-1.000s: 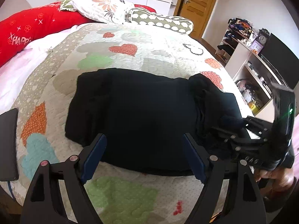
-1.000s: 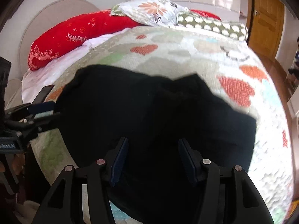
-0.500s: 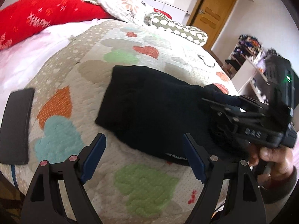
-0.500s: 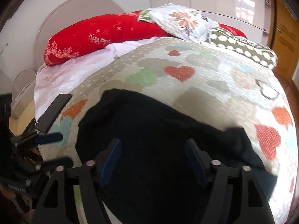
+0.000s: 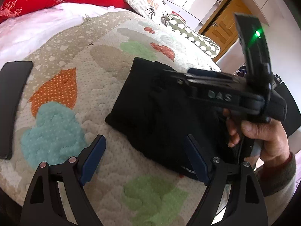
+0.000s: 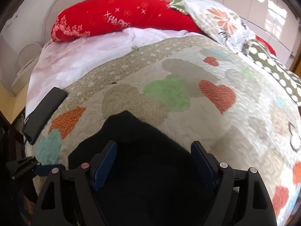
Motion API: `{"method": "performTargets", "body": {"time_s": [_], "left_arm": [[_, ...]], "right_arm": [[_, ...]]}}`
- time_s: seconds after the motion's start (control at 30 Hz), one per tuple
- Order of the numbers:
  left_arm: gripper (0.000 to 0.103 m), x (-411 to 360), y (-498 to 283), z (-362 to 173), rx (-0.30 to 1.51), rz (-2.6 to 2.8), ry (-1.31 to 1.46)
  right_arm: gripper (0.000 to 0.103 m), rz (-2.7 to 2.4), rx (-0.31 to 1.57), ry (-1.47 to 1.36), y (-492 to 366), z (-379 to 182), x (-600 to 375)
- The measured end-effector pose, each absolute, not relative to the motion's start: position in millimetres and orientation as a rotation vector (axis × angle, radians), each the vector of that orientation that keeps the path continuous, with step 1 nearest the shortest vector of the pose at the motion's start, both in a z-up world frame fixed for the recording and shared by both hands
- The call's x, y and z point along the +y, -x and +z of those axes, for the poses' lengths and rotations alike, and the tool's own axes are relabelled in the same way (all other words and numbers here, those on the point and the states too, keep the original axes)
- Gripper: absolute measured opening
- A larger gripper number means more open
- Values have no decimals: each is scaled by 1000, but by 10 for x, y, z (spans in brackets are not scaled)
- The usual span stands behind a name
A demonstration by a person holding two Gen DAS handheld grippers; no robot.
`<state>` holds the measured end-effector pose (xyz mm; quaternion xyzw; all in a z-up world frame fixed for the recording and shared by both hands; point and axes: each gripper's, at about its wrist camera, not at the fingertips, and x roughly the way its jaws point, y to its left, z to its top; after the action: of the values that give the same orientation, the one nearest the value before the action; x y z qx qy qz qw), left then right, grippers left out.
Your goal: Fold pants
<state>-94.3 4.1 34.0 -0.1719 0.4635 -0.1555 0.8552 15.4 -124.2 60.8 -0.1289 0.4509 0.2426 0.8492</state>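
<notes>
Left wrist view, right gripper point(image 5: 169, 73) over folded pants point(image 5: 150, 113), jaws opening, left jaws wide

Bed point(image 6: 235, 124): under my hands, covered by a heart-patterned quilt.
Pants point(image 5: 156, 113): black, folded, flat on the quilt.
Phone point(image 5: 11, 103): dark, at the quilt's edge.
Pillows point(image 6: 116, 17): red, floral, dotted, at the head.

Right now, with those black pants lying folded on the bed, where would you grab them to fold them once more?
Probably the left short edge of the black pants, approached from the bare quilt on that side. That edge lies flat and free, and the left gripper is open nearby. The right gripper, jaws opening with nothing pinched, hovers over the other part, and could pin that while the edge folds over.
</notes>
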Motion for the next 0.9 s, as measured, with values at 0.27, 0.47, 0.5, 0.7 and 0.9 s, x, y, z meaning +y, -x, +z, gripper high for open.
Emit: {"method": "performTargets", "body": {"time_s": [0.27, 0.47, 0.5, 0.7, 0.9], "left_arm": [[87, -5, 789, 280, 969, -331, 367], [62, -20, 802, 352, 924, -321, 347], [44, -12, 829, 407, 907, -310, 333], [25, -138, 1075, 949, 758, -383, 289], [19, -743, 1371, 1404, 648, -561, 178]], "right_arm": [[60, 618, 1000, 170, -388, 379, -1157], [33, 648, 965, 68, -315, 546, -1301], [30, 655, 949, 45, -290, 615, -1361], [26, 668, 789, -100, 50, 1234, -1951], [23, 561, 651, -195, 606, 1597, -2914]]}}
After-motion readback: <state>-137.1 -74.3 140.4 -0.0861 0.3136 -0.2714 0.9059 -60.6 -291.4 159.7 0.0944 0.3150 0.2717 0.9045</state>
